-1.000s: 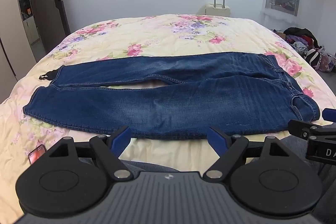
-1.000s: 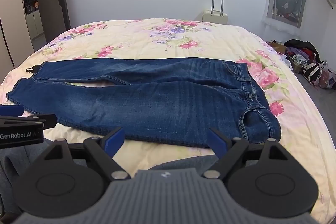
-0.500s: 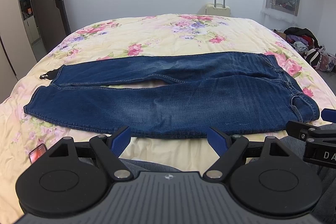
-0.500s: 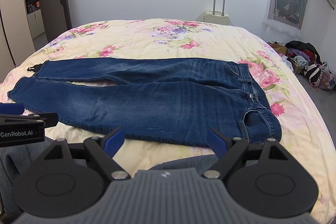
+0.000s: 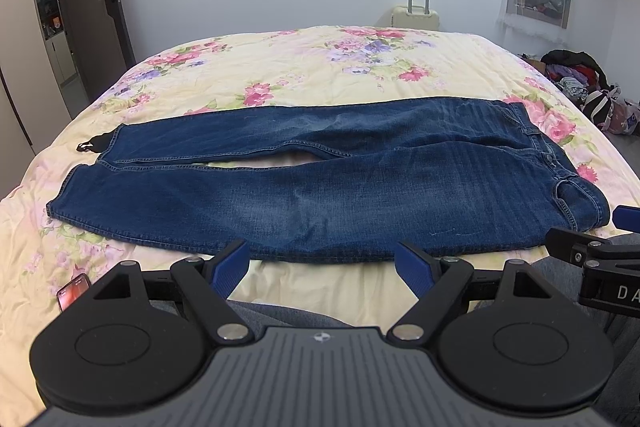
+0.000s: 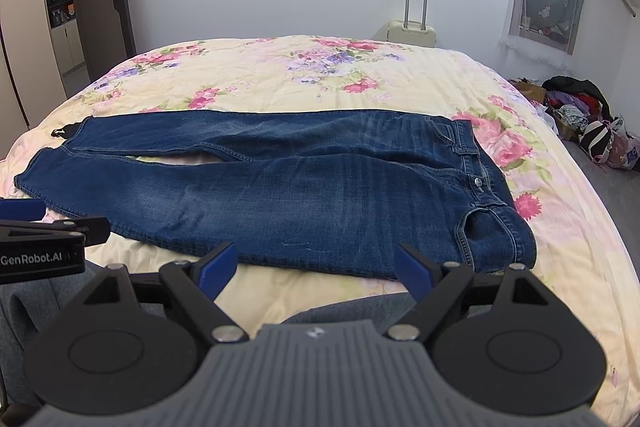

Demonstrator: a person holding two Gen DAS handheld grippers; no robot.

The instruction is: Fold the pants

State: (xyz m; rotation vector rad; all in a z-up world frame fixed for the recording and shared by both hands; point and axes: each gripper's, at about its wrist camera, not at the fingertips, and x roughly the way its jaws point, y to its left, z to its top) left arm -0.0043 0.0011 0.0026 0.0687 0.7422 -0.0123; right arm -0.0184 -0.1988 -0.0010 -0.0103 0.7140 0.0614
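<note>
Spread flat across the middle of the frame on a floral bedspread (image 5: 320,67), blue jeans (image 5: 320,187), waistband at right, hems at left, legs side by side with a sliver of bedding between — laid out, by the look of it, ready for a first fold. Poised at bottom centre just short of the near seam, left gripper (image 5: 322,265) and right gripper (image 6: 316,265), both spread wide and holding nothing.

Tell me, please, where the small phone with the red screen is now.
The small red-screened phone shows only in the left wrist view, lying on the floral bedspread at the lower left, beside the left gripper and nearer than the dark blue denim jeans.
</note>
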